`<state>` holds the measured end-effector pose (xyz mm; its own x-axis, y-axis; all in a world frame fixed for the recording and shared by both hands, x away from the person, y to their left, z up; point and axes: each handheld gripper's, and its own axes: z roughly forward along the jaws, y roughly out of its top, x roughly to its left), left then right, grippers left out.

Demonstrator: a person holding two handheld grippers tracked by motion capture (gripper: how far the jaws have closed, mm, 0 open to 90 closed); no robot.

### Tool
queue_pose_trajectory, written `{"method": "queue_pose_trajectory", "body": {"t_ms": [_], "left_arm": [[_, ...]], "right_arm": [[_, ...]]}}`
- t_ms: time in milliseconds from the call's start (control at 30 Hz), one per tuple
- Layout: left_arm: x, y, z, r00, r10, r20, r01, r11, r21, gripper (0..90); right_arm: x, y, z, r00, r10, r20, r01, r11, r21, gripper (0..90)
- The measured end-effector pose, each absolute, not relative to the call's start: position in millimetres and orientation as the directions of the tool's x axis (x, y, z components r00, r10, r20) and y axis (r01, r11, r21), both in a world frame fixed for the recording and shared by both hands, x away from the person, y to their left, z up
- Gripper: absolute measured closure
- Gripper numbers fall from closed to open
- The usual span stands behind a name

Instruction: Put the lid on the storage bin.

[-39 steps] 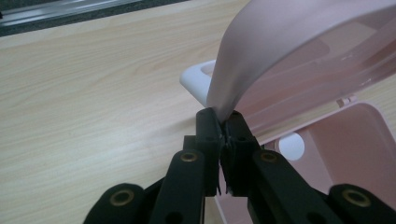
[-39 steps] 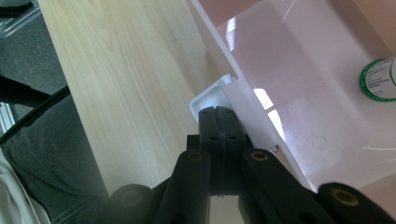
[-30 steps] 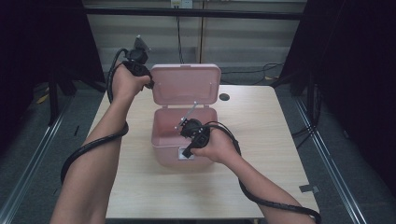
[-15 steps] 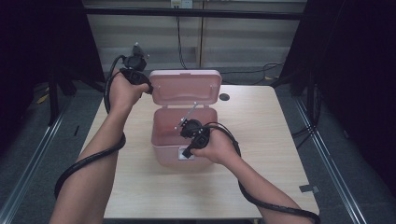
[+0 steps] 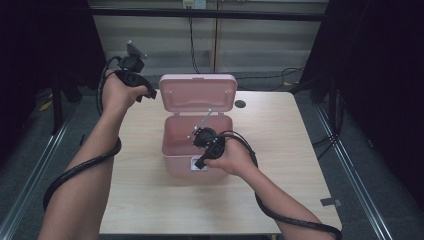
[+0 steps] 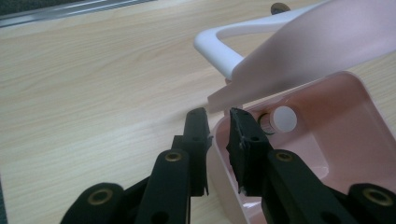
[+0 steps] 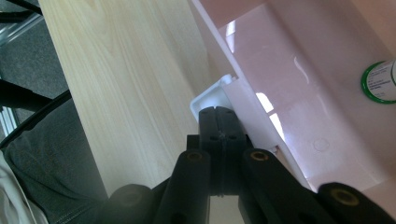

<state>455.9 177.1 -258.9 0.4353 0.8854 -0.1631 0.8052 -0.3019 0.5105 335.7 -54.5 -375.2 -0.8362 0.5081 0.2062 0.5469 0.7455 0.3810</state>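
A pink box [image 5: 176, 169] stands mid-table with its lid [image 5: 197, 93] upright. My left gripper [image 5: 149, 93] hovers at the lid's left corner. In the left gripper view that gripper [image 6: 218, 125] has just been opening; its jaws stand a little apart with nothing pressed between them, just under the lid's corner [image 6: 299, 51] and over the box rim. My right gripper [image 5: 200, 162] is shut at the box's front wall, and in its own view this gripper [image 7: 218, 114] has its tips against the white latch [image 7: 208, 100]. I cannot tell if the latch is pinched. A white-capped bottle [image 6: 284, 119] lies inside.
A white carry handle [image 6: 224, 46] sticks out from the lid. A green-rimmed bottle end [image 7: 380, 81] shows in the box. A small dark round thing [image 5: 240, 104] lies on the wooden table [image 5: 300, 165] right of the lid. Black cables trail along both forearms.
My left hand has drawn a little to the left, away from the lid's corner, and its jaws have parted slightly. The lid stays upright. The right hand has kept still.
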Motion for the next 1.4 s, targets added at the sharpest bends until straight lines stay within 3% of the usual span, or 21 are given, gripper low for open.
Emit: {"method": "queue_pose_trajectory", "body": {"t_ms": [200,400,633,800,967,1400], "left_arm": [[466.7,184.7,-241.8,0.416,0.887,-0.201,0.8,-0.253,0.544,78.1],[479.2,167.8,-224.4,0.44,0.873,-0.21,0.784,-0.259,0.564,79.7],[487.4,151.5,-220.0,0.459,0.871,-0.177,0.78,-0.3,0.549,84.1],[488.6,151.5,-222.7,0.464,0.867,-0.182,0.782,-0.304,0.545,84.8],[486.3,151.2,-223.7,0.455,0.871,-0.186,0.784,-0.293,0.547,84.8],[479.6,142.3,-225.0,0.482,0.858,-0.175,0.776,-0.325,0.54,86.8]], "right_arm": [[335.2,-55.0,-375.4,-0.839,0.505,0.203,0.543,0.747,0.384,90.0],[335.1,-55.2,-375.4,-0.838,0.505,0.207,0.544,0.744,0.388,90.0],[330.8,-56.9,-371.9,-0.84,0.496,0.221,0.542,0.749,0.38,79.1],[331.0,-73.6,-355.9,-0.832,0.494,0.253,0.555,0.723,0.411,80.9],[339.2,-99.0,-339.8,-0.806,0.551,0.215,0.585,0.689,0.427,90.0],[359.1,-141.5,-331.9,-0.742,0.628,0.236,0.652,0.594,0.471,90.0]]}}
